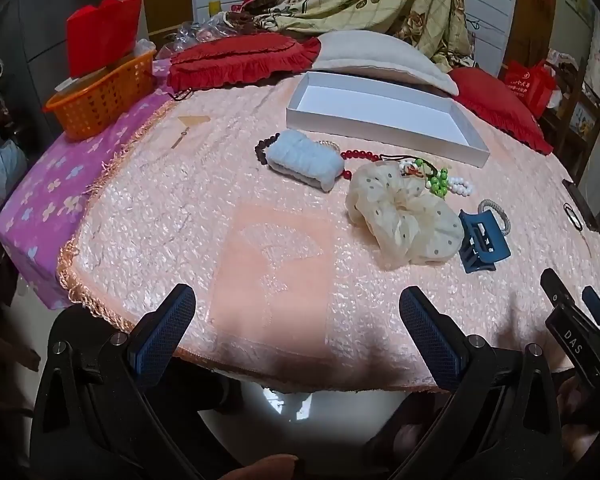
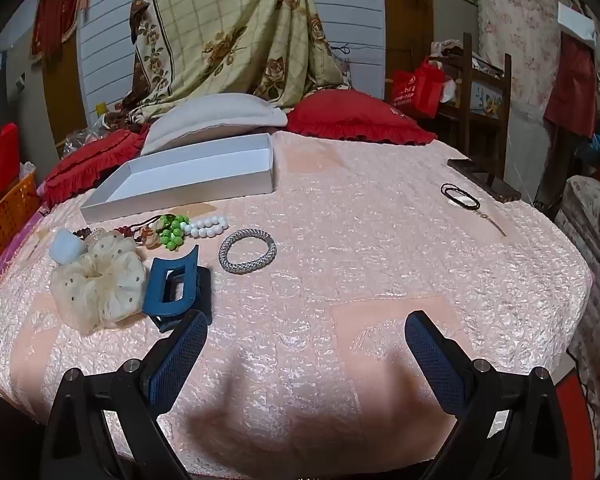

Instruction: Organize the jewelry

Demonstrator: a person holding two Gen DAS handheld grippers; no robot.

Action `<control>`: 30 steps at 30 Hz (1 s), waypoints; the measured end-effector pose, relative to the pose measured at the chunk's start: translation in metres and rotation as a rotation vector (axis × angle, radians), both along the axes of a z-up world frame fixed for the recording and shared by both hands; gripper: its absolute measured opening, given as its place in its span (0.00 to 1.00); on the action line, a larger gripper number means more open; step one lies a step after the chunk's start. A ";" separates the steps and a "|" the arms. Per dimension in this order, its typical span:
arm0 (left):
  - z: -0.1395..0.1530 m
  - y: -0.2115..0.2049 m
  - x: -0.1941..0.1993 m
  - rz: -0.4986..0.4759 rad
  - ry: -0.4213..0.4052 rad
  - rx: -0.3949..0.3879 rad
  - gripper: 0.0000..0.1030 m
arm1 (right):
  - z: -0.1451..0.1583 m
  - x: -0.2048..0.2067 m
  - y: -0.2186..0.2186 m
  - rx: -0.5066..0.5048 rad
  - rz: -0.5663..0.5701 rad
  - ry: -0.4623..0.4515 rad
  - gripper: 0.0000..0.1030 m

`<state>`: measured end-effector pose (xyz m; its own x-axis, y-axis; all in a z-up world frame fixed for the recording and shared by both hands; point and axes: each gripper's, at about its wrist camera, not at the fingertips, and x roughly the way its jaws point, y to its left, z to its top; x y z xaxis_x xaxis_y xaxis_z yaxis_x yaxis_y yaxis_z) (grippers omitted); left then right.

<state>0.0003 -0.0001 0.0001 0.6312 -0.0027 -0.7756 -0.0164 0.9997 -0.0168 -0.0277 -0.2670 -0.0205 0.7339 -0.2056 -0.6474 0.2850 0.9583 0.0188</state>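
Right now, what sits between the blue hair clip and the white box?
In the right wrist view, green beads and white beads lie between the blue plastic hair clip and the white cardboard box.

You have a puckered, faintly shiny pink cloth bedspread (image 2: 340,240) under a matt white cardboard box (image 2: 188,184). The cream scrunchie (image 2: 96,280) looks sheer and gauzy, the blue hair claw (image 2: 172,284) smooth plastic. The green beads (image 2: 172,232) are glossy, the silver bracelet (image 2: 247,255) a glittery mesh.

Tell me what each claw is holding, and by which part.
Nothing is held. The left claw and right claw are both open above the pink bedspread.
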 end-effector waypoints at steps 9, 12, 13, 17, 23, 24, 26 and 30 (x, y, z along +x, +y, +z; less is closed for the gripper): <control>-0.006 0.000 -0.020 0.018 -0.015 -0.001 0.99 | -0.002 -0.001 -0.001 0.009 -0.005 0.018 0.96; -0.005 0.001 -0.032 0.032 -0.035 -0.016 0.99 | -0.002 -0.002 0.000 0.004 -0.009 0.007 0.96; -0.004 0.001 -0.036 0.034 -0.046 -0.021 0.99 | -0.002 -0.003 0.000 0.006 -0.008 0.004 0.96; 0.002 0.001 -0.042 0.023 -0.062 -0.030 0.99 | -0.001 -0.007 0.001 0.004 -0.005 0.014 0.96; 0.001 -0.007 -0.044 -0.043 -0.050 -0.052 0.99 | -0.003 -0.006 0.003 -0.001 -0.009 0.017 0.96; 0.001 -0.008 -0.043 -0.052 -0.047 -0.058 0.99 | -0.003 -0.007 0.003 0.000 -0.008 0.017 0.96; 0.001 -0.009 -0.043 -0.063 -0.044 -0.069 0.99 | -0.002 -0.006 0.003 0.000 -0.005 0.017 0.96; 0.001 -0.010 -0.045 -0.060 -0.043 -0.061 0.99 | -0.003 -0.009 0.005 -0.005 0.002 0.019 0.96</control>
<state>-0.0447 -0.0098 0.0008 0.6613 -0.0880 -0.7449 0.0459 0.9960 -0.0770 -0.0364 -0.2616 -0.0230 0.7216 -0.2074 -0.6605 0.2836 0.9589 0.0087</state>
